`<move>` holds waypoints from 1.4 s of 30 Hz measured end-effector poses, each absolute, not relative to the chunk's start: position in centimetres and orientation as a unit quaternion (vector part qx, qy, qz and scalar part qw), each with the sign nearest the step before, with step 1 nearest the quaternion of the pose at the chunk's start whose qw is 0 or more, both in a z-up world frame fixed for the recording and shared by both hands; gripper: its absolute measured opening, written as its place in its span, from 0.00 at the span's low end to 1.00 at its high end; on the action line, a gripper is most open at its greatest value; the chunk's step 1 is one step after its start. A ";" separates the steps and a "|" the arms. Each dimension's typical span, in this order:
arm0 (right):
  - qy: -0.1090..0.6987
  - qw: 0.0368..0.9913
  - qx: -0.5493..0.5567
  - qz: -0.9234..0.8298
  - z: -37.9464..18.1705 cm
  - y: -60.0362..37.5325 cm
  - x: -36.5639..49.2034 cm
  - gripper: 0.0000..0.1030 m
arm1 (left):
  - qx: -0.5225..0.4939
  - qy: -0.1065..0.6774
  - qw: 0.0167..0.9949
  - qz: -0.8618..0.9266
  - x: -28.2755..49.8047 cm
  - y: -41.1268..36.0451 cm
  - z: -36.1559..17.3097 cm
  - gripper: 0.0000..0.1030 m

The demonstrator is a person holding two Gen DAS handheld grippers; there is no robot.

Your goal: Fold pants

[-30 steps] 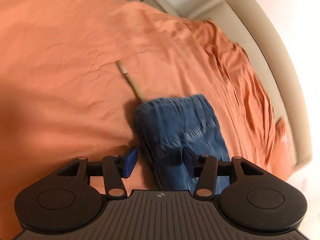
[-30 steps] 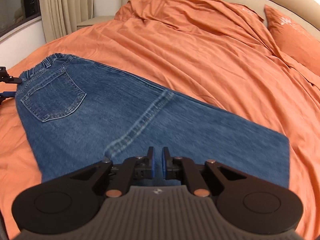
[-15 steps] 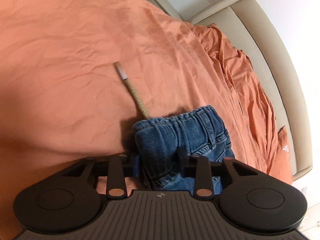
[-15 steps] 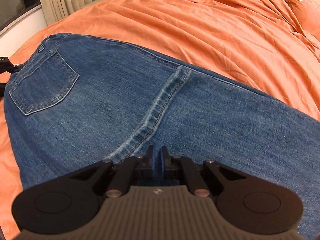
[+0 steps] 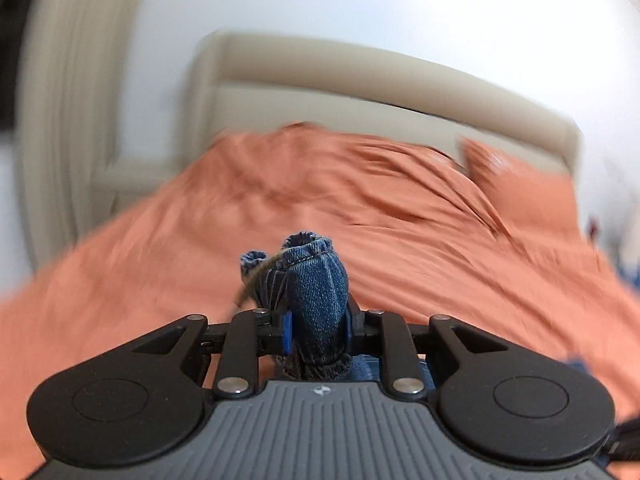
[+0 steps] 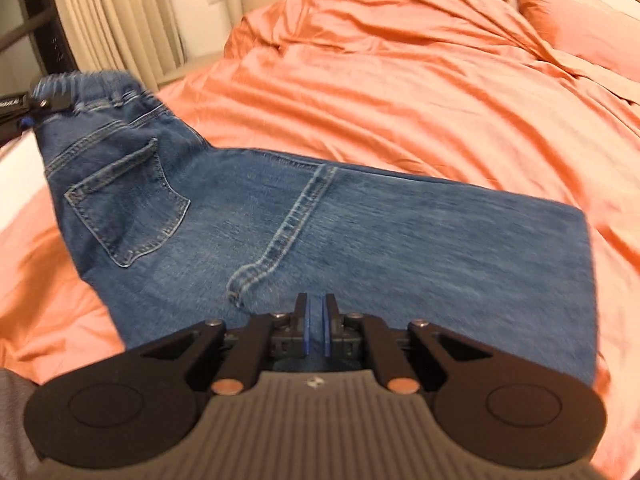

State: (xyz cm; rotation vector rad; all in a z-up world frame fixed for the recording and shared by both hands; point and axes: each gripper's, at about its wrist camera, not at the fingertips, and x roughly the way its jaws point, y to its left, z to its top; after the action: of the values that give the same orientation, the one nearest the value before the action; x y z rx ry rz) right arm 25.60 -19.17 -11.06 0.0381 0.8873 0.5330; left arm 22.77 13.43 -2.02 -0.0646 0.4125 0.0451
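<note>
The pants point(image 6: 320, 232) lie across the near part of the bed point(image 6: 400, 80), waistband point(image 6: 96, 88) to the left, leg ends to the right. At the far left the waistband is lifted off the cover, bunched between the closing jaws of the left gripper point(image 5: 318, 334), with a drawstring point(image 5: 256, 280) hanging to its left. The right gripper point(image 6: 316, 330) sits at the near edge of the pants, about midway along, jaws together, possibly pinching the fabric. A pillow point(image 6: 572, 12) lies far right, the headboard point(image 5: 360, 80) behind it, curtains point(image 6: 120, 20) far left.
</note>
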 end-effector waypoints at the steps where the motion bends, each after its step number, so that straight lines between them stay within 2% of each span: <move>1: 0.421 0.871 0.022 0.253 -10.8 -20.0 25.1 0.01 | 0.006 0.203 0.979 0.011 22.9 10.7 -1.7 0.24; 7: 0.417 0.878 0.060 0.229 -10.8 -25.1 22.4 0.01 | 0.199 0.205 0.956 -0.068 22.8 -4.5 -4.9 0.23; 10: 0.424 0.877 0.074 0.216 -11.7 -27.3 21.6 0.01 | 0.241 0.232 0.934 -0.121 21.8 -9.1 -8.7 0.23; 14: 0.437 0.872 0.088 0.203 -13.2 -29.6 20.4 0.01 | 0.268 0.306 0.895 -0.183 20.8 -12.4 -13.7 0.26; 17: 0.445 0.868 0.093 0.200 -13.9 -30.3 20.0 0.01 | 0.227 0.361 0.878 -0.216 21.5 -11.3 -14.8 0.41; 19: 0.447 0.866 0.092 0.206 -14.0 -30.3 19.9 0.02 | 0.158 0.397 0.870 -0.245 22.5 -9.7 -14.3 0.61; 20: 0.446 0.865 0.091 0.211 -14.0 -30.1 19.9 0.03 | 0.127 0.410 0.866 -0.257 23.0 -9.0 -13.9 0.64; 24: 0.438 0.862 0.105 0.232 -12.9 -28.9 21.0 0.07 | 0.038 0.420 0.862 -0.282 24.0 -5.5 -11.2 0.65; 26: 0.433 0.861 0.121 0.239 -12.2 -28.2 21.9 0.16 | 0.020 0.410 0.873 -0.265 24.5 -3.3 -9.7 0.65; 27: 0.431 0.859 0.134 0.243 -11.9 -27.8 22.6 0.25 | 0.017 0.402 0.880 -0.252 24.7 -2.3 -9.2 0.65; 31: 0.437 0.834 0.225 0.249 -12.2 -26.6 25.9 0.35 | 0.035 0.375 0.908 -0.182 26.0 2.6 -8.1 0.65; 33: 0.443 0.816 0.278 0.246 -13.0 -26.1 27.9 0.53 | 0.029 0.371 0.916 -0.150 26.8 4.9 -8.1 0.65; 38: 0.472 0.772 0.372 0.209 -16.0 -24.8 32.6 0.56 | -0.001 0.374 0.920 -0.113 29.1 9.6 -9.4 0.64; 42: 0.499 0.745 0.403 0.187 -18.3 -23.8 34.9 0.57 | -0.034 0.383 0.917 -0.107 30.0 11.7 -10.9 0.64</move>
State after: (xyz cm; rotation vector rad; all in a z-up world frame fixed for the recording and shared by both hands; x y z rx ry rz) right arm 34.92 -23.83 -18.25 0.8815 1.0920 0.4087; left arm 30.05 11.68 -10.95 -0.0700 0.7889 -0.2197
